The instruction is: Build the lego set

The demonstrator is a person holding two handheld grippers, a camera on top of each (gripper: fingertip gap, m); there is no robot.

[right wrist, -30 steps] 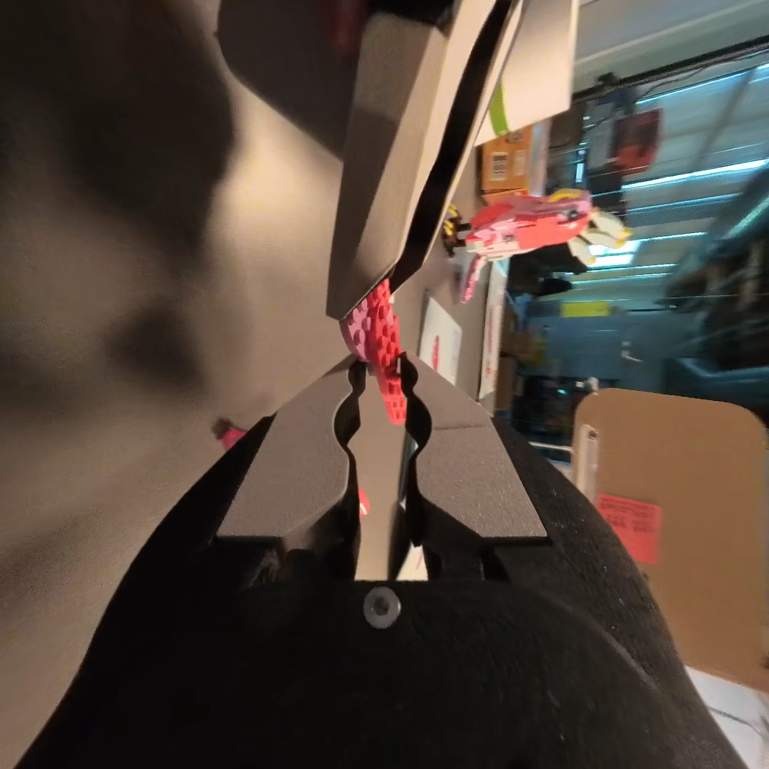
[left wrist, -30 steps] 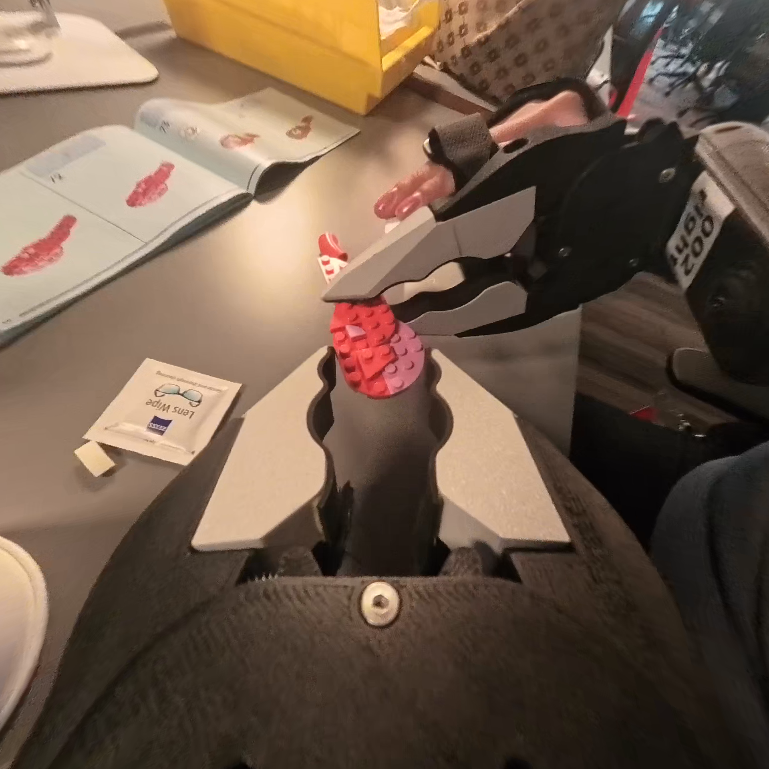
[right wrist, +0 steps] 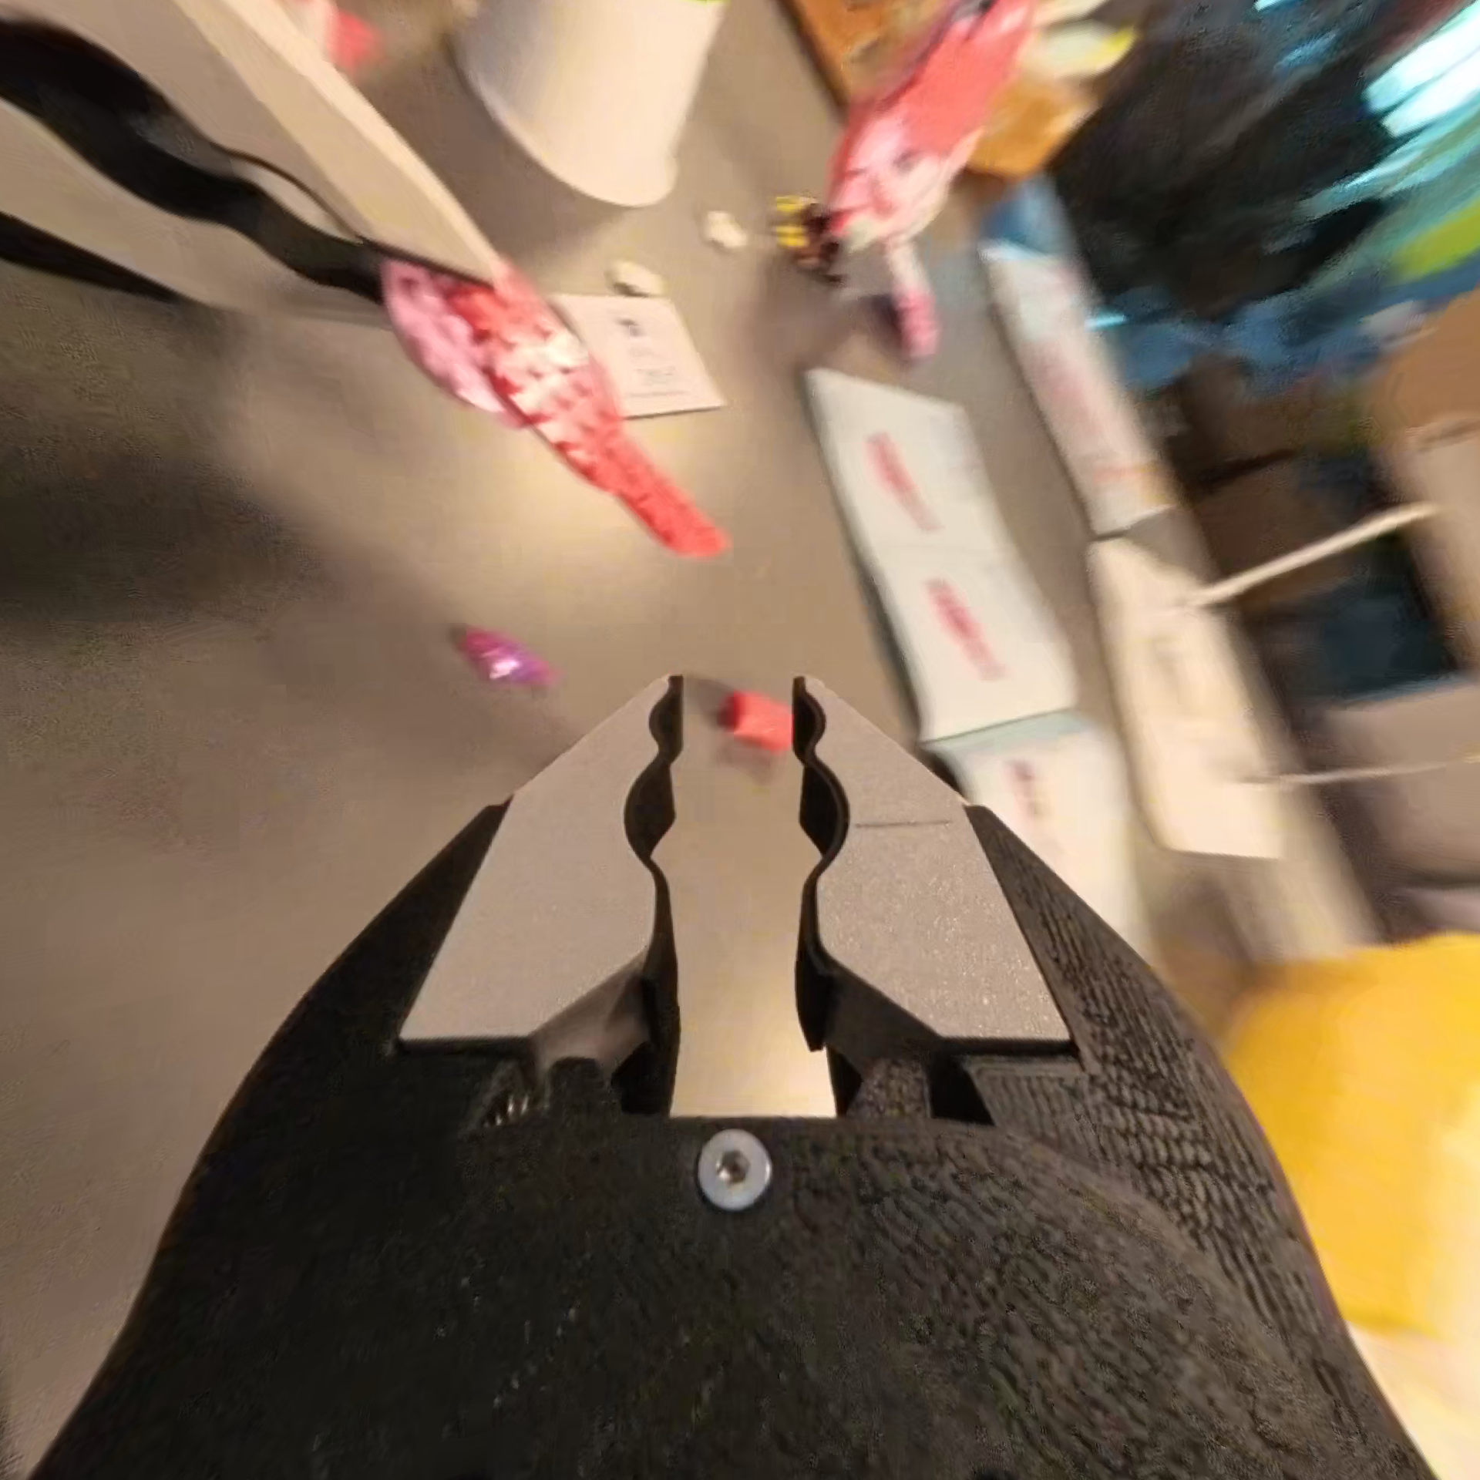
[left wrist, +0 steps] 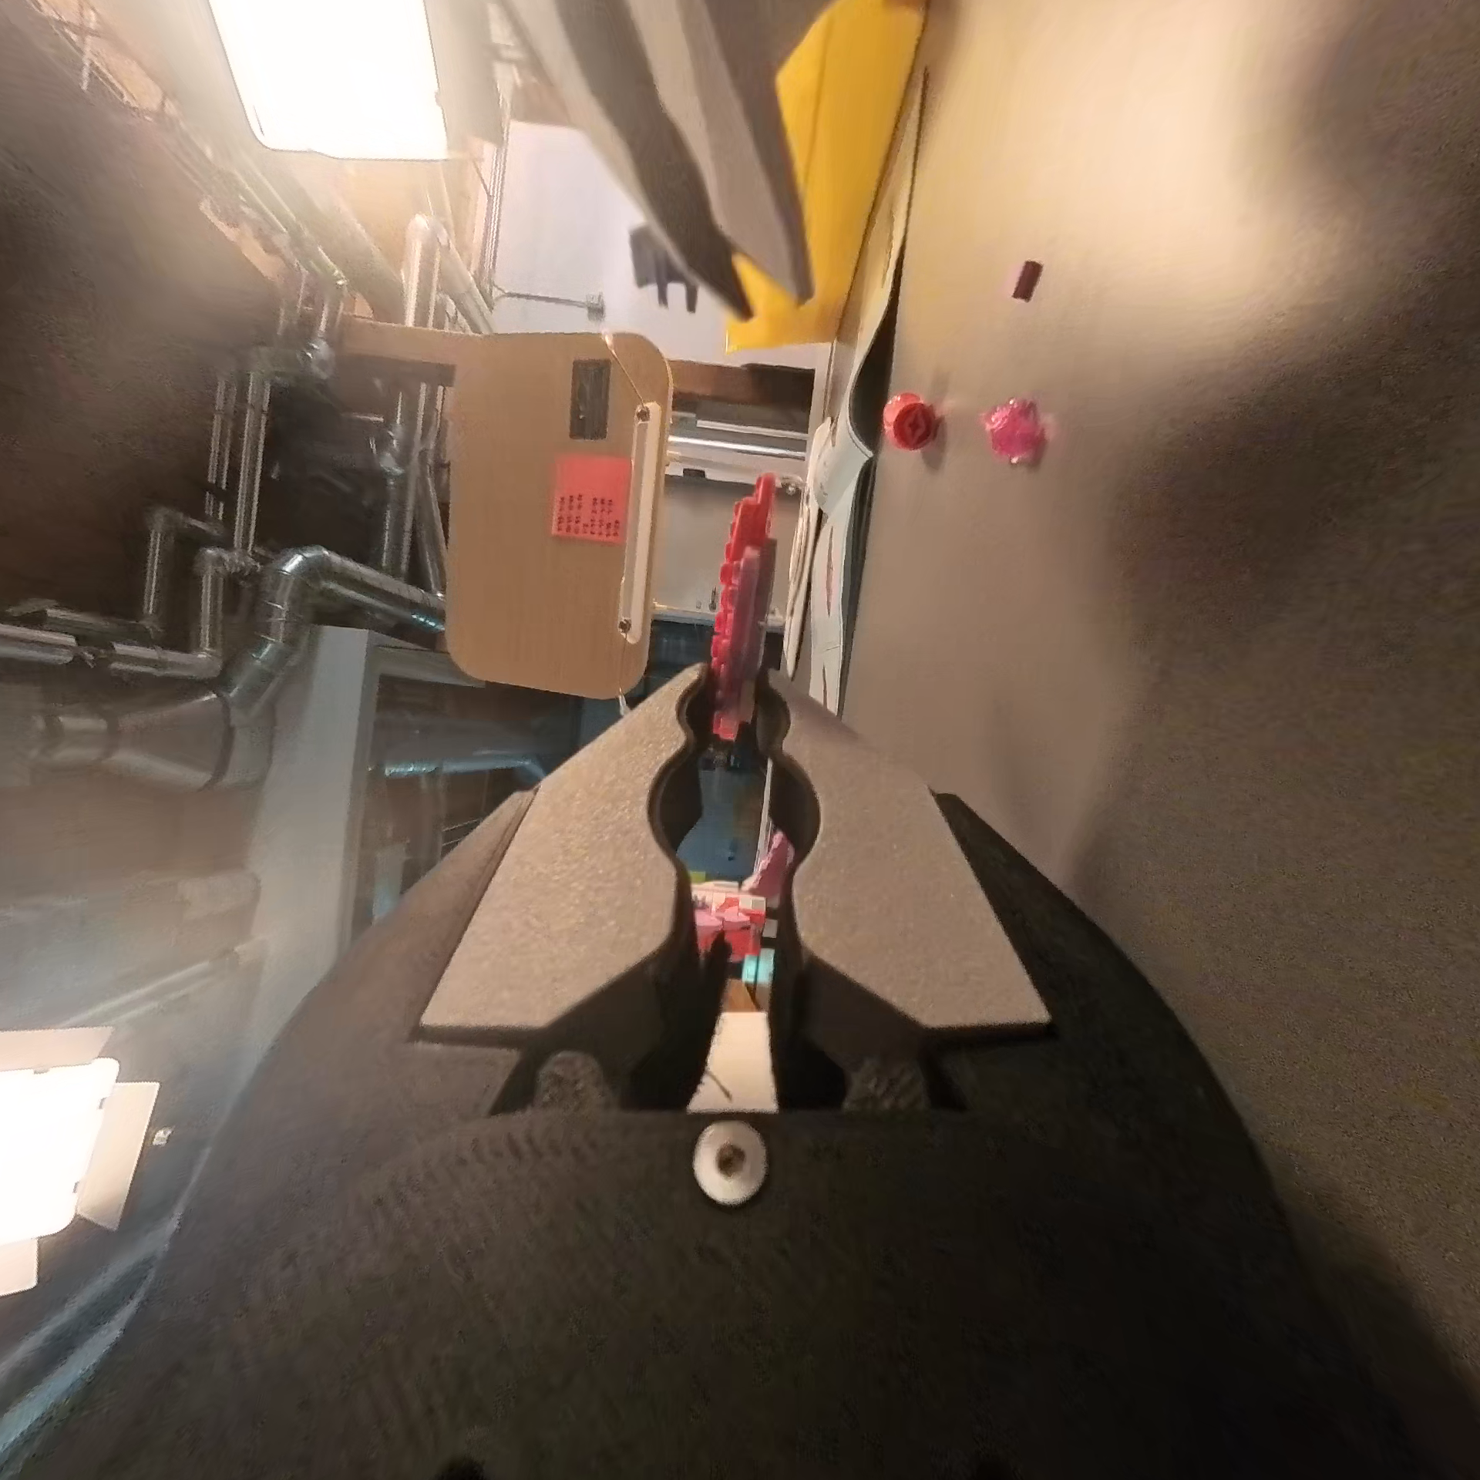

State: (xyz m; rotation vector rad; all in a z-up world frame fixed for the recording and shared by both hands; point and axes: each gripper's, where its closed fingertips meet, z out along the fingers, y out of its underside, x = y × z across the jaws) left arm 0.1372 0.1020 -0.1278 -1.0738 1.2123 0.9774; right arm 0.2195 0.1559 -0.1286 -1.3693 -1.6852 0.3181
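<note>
**Two claws, one brick plate**

Your left claw [left wrist: 738,695] is clamped on the red-and-pink brick plate [left wrist: 745,585], held edge-on above the bench [right wrist: 240,761]. Your right claw [right wrist: 737,695] is apart, hovering over the small red piece [right wrist: 757,718], not gripping.

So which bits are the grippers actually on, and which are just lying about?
In hand: left gripper, shut on red-and-pink brick plate; right gripper, open near small red piece.
Lying about: pink clear piece, open booklet, yellow bin, white container.
</note>
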